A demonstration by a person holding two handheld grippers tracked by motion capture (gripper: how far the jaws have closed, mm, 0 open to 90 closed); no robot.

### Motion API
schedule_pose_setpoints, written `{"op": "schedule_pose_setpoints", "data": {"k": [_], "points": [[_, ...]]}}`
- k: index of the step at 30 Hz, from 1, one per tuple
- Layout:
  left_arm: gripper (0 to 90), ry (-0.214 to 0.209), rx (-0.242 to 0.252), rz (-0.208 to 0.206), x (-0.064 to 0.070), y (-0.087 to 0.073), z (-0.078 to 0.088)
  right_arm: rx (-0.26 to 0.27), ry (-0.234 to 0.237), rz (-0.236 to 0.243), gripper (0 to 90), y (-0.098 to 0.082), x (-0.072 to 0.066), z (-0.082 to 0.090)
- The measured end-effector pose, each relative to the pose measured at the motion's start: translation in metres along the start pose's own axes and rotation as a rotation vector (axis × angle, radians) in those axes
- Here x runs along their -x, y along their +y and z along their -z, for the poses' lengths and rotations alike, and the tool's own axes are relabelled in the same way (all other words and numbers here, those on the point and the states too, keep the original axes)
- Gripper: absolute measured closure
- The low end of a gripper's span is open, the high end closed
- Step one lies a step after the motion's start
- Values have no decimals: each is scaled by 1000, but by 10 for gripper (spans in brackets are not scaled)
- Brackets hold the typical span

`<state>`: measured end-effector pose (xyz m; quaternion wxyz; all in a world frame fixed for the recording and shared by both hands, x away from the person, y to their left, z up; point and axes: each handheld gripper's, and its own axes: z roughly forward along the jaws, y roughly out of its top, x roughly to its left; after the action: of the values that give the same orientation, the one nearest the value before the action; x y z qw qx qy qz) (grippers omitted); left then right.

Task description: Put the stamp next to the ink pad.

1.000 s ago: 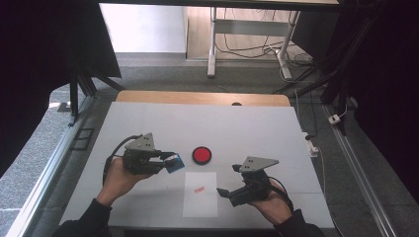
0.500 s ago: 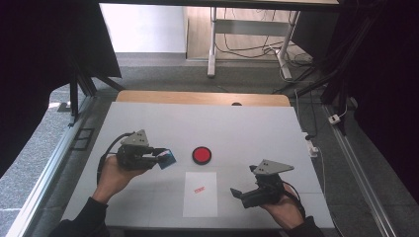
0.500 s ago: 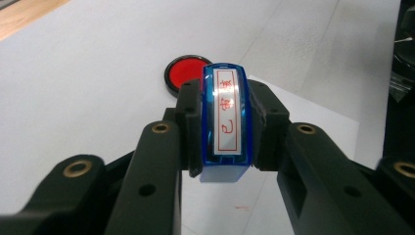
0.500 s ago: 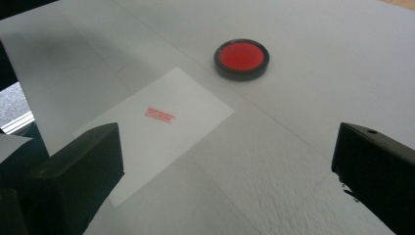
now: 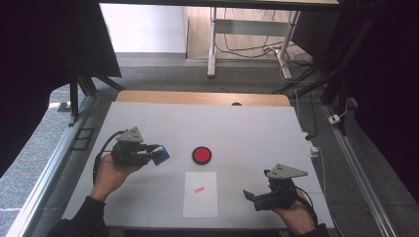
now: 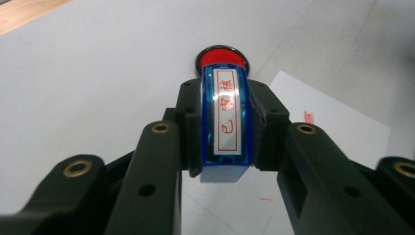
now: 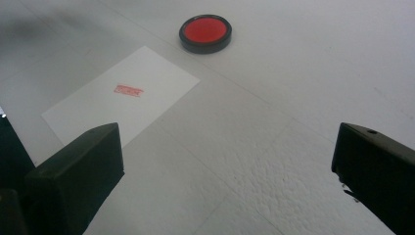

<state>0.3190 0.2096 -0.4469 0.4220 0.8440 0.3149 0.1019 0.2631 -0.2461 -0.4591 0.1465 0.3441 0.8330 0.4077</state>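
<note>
Clamping a blue stamp (image 6: 226, 125) between the jaws of my left gripper (image 5: 148, 153), I see it at the centre of the left gripper view, its clear face with red characters turned toward the camera and its lower end hanging out below the pads. The stamp's far end covers the near rim of the red ink pad (image 6: 222, 56), so I cannot tell how close the two are there; in the high view the stamp (image 5: 160, 155) sits left of centre, near the ink pad (image 5: 201, 155) but apart from it. The sheet of paper (image 5: 200, 194) lies below the pad, bearing a small red mark (image 5: 199, 189) too blurred to read. My right gripper (image 5: 250, 196), at the lower right, stands wide with nothing between its jaws; in the right gripper view both are cut off by the frame edges. The table (image 5: 257, 133) is white.
</note>
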Motion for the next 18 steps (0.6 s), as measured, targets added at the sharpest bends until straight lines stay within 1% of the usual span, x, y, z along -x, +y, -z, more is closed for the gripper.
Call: {"op": "schedule_pose_setpoints", "data": {"k": [3,6,8,10,13,16,18], "points": [[702,13,0,11,-3,-2,0,-12,-15,-7,0,-4,3,4],[702,26,-4,11,-5,-3,1,-18,-21,-18,0,-7,5,7],[702,50,-11,14,-6,-3,0,-21,-29,-25,0,-10,7,10],[702,60,-17,14,-7,-5,0,-22,-33,-38,0,-13,8,12],[702,83,-29,36,-10,-7,-2,-27,-42,-49,0,-16,11,16],[702,110,-35,55,-14,-11,-4,-17,-48,-64,0,-17,13,20],[702,119,-36,71,-18,-13,-4,-19,-51,-68,0,-18,14,22]]}}
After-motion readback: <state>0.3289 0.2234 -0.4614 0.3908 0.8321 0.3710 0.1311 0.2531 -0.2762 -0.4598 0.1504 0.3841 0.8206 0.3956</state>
